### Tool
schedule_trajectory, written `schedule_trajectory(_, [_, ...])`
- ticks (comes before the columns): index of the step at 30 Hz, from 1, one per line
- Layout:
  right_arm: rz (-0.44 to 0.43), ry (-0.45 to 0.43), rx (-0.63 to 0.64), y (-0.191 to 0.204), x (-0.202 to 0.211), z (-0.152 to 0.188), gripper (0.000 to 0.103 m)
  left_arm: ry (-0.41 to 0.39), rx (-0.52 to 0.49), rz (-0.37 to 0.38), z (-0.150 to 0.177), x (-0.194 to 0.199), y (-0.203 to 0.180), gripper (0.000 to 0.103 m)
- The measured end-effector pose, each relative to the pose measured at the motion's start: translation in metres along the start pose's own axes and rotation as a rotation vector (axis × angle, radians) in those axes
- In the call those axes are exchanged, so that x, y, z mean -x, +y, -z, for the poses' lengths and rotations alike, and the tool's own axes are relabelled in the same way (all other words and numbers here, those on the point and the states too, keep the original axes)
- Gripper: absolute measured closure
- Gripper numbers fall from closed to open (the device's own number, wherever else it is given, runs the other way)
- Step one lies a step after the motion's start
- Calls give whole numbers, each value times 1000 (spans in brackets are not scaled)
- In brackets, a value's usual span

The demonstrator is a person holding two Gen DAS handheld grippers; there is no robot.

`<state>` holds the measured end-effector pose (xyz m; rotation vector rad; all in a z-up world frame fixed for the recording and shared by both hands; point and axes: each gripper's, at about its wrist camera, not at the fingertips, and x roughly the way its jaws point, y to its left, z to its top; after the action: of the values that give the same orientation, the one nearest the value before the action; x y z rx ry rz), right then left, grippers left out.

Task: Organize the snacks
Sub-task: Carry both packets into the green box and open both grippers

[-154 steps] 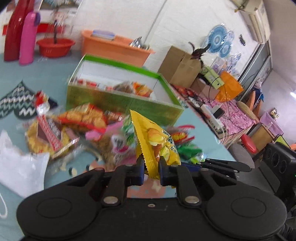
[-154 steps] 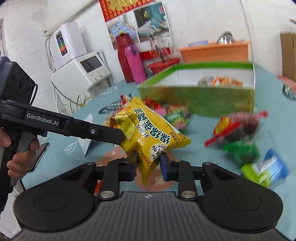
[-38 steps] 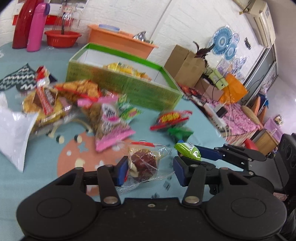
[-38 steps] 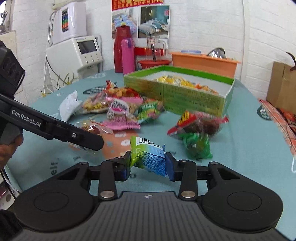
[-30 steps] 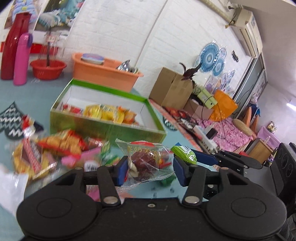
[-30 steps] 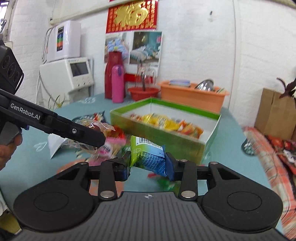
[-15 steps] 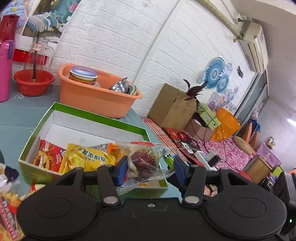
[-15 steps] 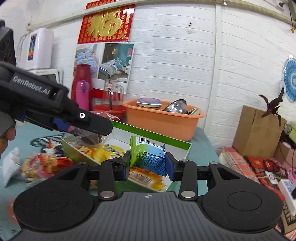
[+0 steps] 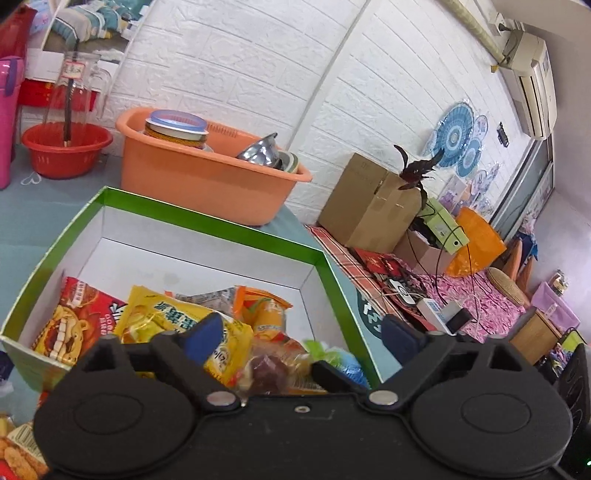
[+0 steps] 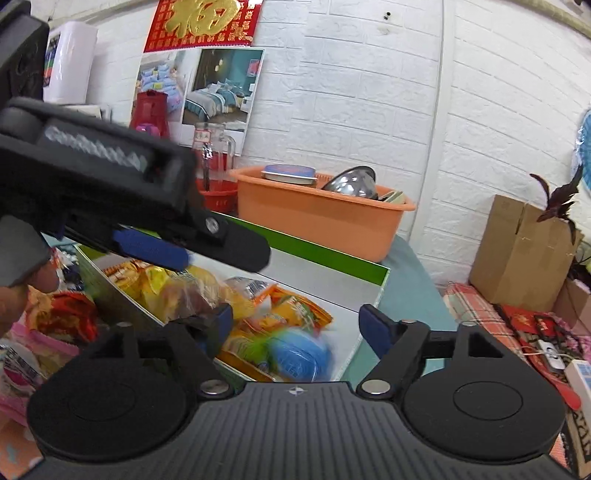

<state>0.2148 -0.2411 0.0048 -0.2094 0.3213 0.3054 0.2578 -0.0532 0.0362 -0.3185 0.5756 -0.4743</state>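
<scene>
Snacks: green-blue packet and clear-wrapped dark snack lie inside the green box; left gripper and right gripper above, fingers spread, empty.

Not much readable here tbh. The clearest thing is the red banner on the brick wall above the bedroom poster: one big gold 福 character on it. The yellow snack bag inside the green box has blue Chinese lettering across the front, but I can't make out the characters. The red bag just left of the yellow one carries some white print, too small to read. White lettering on the side of the left tongs is blurred out.
</scene>
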Motion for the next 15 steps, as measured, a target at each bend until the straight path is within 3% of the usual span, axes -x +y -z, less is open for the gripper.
schedule_trajectory(8, [19, -10, -37, -3, 33, -5, 0, -6, 17, 1, -1, 36, -7, 0])
schedule_trajectory(15, [-4, -70, -43, 3, 98, -22, 0, -16, 20, -15, 7, 98, -21, 0])
